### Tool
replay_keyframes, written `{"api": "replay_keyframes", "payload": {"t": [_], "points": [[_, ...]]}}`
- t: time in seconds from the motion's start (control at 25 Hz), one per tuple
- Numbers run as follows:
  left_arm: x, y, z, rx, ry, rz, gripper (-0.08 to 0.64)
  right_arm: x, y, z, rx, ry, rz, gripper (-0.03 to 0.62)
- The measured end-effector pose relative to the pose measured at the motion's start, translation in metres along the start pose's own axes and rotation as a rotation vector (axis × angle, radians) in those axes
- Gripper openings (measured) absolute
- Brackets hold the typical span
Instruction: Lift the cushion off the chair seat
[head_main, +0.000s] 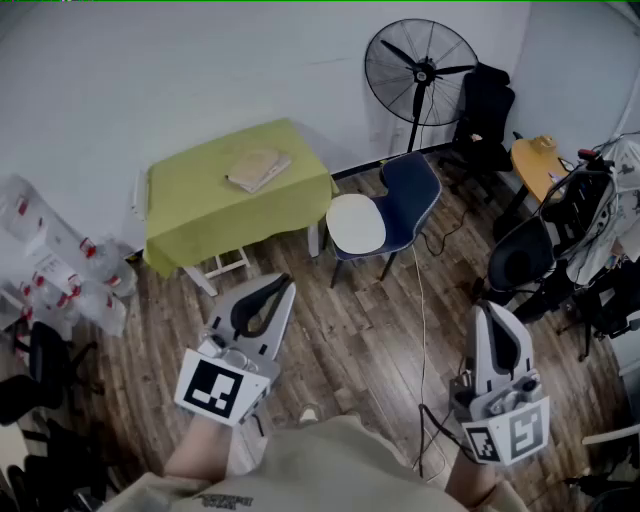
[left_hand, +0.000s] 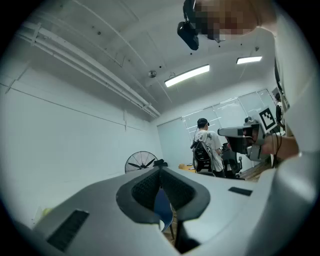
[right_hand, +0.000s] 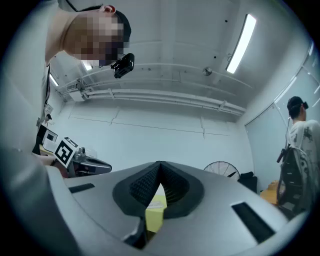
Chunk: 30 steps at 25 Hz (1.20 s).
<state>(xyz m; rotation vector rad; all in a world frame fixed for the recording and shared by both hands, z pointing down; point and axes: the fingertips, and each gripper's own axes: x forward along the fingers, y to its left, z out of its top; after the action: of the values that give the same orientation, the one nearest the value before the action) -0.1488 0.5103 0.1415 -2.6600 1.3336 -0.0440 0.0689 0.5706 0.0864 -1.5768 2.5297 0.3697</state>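
A white cushion (head_main: 356, 222) lies on the seat of a dark blue chair (head_main: 412, 190) in the middle of the room, beside the table. Both grippers hang well short of it, over the wooden floor. My left gripper (head_main: 285, 284) is shut with nothing in it and points toward the chair. My right gripper (head_main: 487, 309) is also shut and empty, off to the chair's right and nearer to me. In the left gripper view, a strip of the blue chair (left_hand: 164, 210) shows through the gap below the closed jaws. The right gripper view looks up at the wall and ceiling.
A low table under a yellow-green cloth (head_main: 190, 200) carries a tan book (head_main: 258, 167). A standing fan (head_main: 420, 70) is by the back wall. Black office chairs (head_main: 520, 262) and an orange round table (head_main: 533, 165) crowd the right. A cable (head_main: 424, 330) runs across the floor. A person (left_hand: 205, 150) stands farther back.
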Motion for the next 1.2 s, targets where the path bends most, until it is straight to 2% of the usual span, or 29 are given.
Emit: {"api": "replay_keyframes", "payload": {"t": [0.32,0.52,0.64,0.8,0.84,0.88,0.92,0.96,1.2], "points": [[0.012,-0.020,0.000,0.019,0.017,-0.005,0.032,-0.017,-0.022,-0.007,0.054,-0.027,-0.009,0.021],[0.022,-0.033,-0.002,-0.008,0.027,0.010,0.032,-0.027,-0.037,-0.018,0.080,-0.009,-0.001,0.021],[0.027,-0.044,-0.006,0.001,0.033,0.012,0.032,-0.034,-0.049,-0.024,0.081,0.002,-0.008,0.021],[0.032,-0.056,-0.007,-0.021,0.019,0.054,0.034,-0.043,-0.065,-0.033,0.103,0.010,-0.014,0.021],[0.031,-0.056,-0.007,-0.036,0.014,0.065,0.044,-0.044,-0.065,-0.037,0.113,0.014,-0.008,0.054],[0.030,-0.056,-0.009,-0.052,0.014,0.070,0.097,-0.043,-0.063,-0.040,0.125,0.019,-0.002,0.173],[0.029,-0.055,-0.011,-0.065,0.018,0.073,0.209,-0.042,-0.063,-0.043,0.132,0.024,-0.002,0.246],[0.029,-0.055,-0.014,-0.071,0.026,0.077,0.250,-0.042,-0.064,-0.047,0.135,0.032,-0.005,0.250],[0.049,-0.063,-0.025,-0.070,0.060,0.104,0.250,-0.043,-0.094,-0.076,0.153,0.094,-0.017,0.253]]}}
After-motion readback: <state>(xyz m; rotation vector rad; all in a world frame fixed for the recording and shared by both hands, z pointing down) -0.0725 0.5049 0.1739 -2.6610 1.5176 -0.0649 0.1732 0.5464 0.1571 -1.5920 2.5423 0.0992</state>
